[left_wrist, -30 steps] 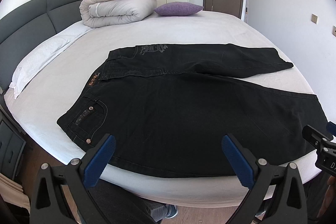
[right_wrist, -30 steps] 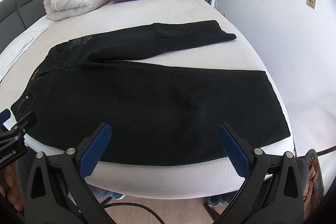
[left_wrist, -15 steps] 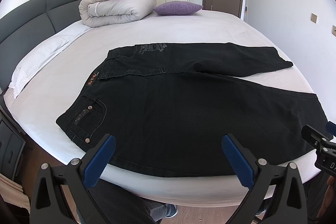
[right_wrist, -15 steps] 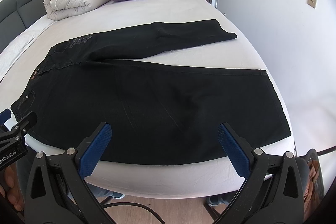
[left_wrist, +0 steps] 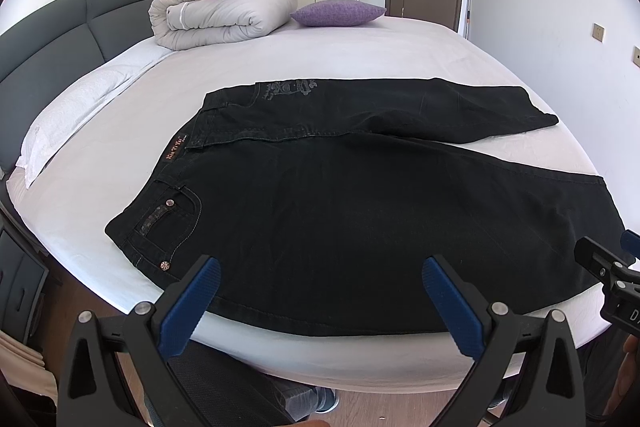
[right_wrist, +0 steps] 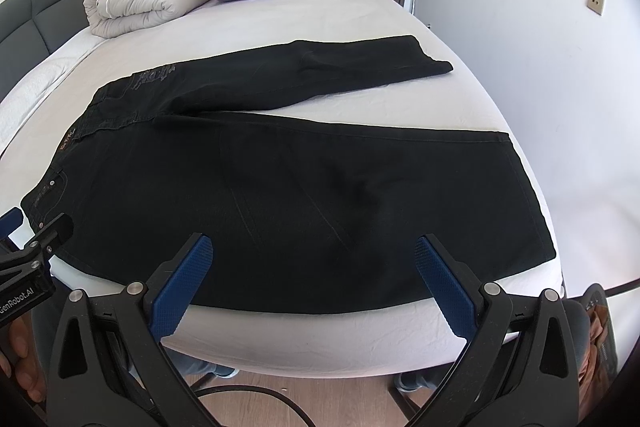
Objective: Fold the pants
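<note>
White sheets cover a big bed (left_wrist: pixel 360 47) in a bright bedroom, with a grey headboard (left_wrist: pixel 48 43) on the left and cupboard doors far at the back. At the far end sit a rolled-up duvet (left_wrist: pixel 224 15) and a purple pillow (left_wrist: pixel 338 13). Black pants (left_wrist: pixel 360 195) lie flat on the near part of the bed. The waist, with its pocket and little studs, is on the left. The two legs reach to the right. The far leg is apart from the near leg, with a strip of white sheet between them near the cuffs. The near edge of the pants runs close to the near side of the bed. The left gripper (left_wrist: pixel 320 291) hangs just past that near edge, by the waist half, and its blue pads are spread wide with nothing between them. The right gripper (right_wrist: pixel 314 267) hangs by the leg half, and it too is wide apart and holds nothing. No fold is made yet, so this looks like the very start. Next, I think each gripper needs to come down and pinch the near edge, one near the waist and one near the cuff. Then they can lift the near leg and lay it over the far leg, edges matching.
</note>
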